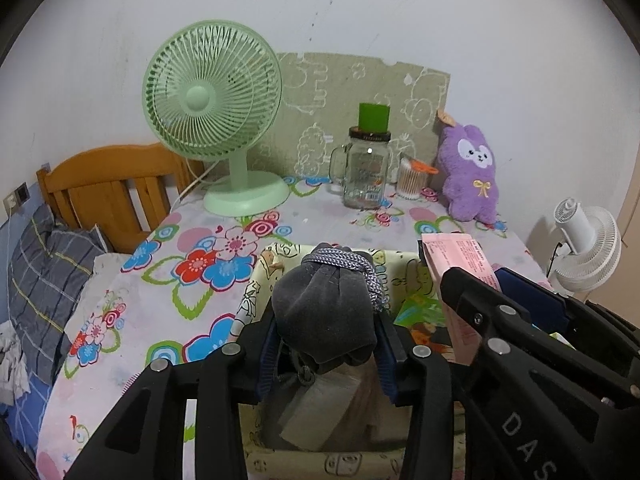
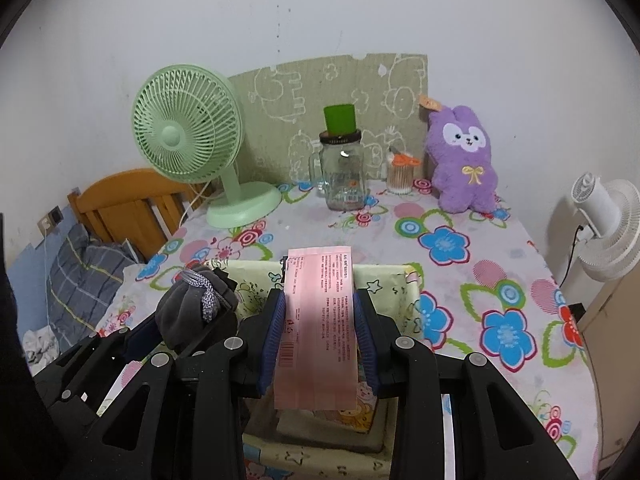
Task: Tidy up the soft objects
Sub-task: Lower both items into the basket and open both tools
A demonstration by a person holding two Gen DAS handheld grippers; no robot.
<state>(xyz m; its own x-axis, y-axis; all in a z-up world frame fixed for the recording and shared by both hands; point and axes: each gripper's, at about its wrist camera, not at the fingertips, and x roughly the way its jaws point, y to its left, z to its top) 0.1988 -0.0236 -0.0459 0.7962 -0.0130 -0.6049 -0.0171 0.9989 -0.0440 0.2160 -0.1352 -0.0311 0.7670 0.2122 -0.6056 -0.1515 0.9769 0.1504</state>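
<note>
**A:** Two grippers, both loaded, both above the cloth bin (image 2: 400, 280) at the near edge of the tabletop (image 2: 500, 264). Left gripper (image 1: 326, 354): blue pads pressed to either side of a grey pouch (image 1: 324, 312), so it is clenched on it.

**B:** Which way does the pouch lie?

**A:** Long axis runs along the fingers. Its gathered neck, wrapped in a grey-white cord (image 1: 352, 264), points away from the gripper toward the far edge; the rounded bottom sits back between the pads. Seen from the right wrist it hangs over the bin's left wall.

**B:** Right gripper?

**A:** Right gripper (image 2: 320, 344) is clamped on a pink packet (image 2: 320, 320). Packet is flat and long, long axis also along the fingers, printed face up. Far end sticks out past the fingertips over the bin's far wall; near end with the barcode overhangs back toward the camera.

**B:** What is under them?

**A:** Bin interior, pale yellow with cartoon print. Something pale and folded lies inside beneath the pouch; cannot tell what it is.

**B:** Rest of the tabletop?

**A:** Flowered cloth. Along the far edge: green fan (image 1: 212, 108) at the far left corner, glass jar (image 1: 366, 172) with a green cup on its lid near the middle, tub of cotton swabs (image 1: 410, 178) just beside it, purple plush rabbit (image 1: 470, 172) at the far right corner. White fan (image 2: 604, 220) stands off the right edge; wooden headboard (image 1: 104, 184) off the left.
</note>
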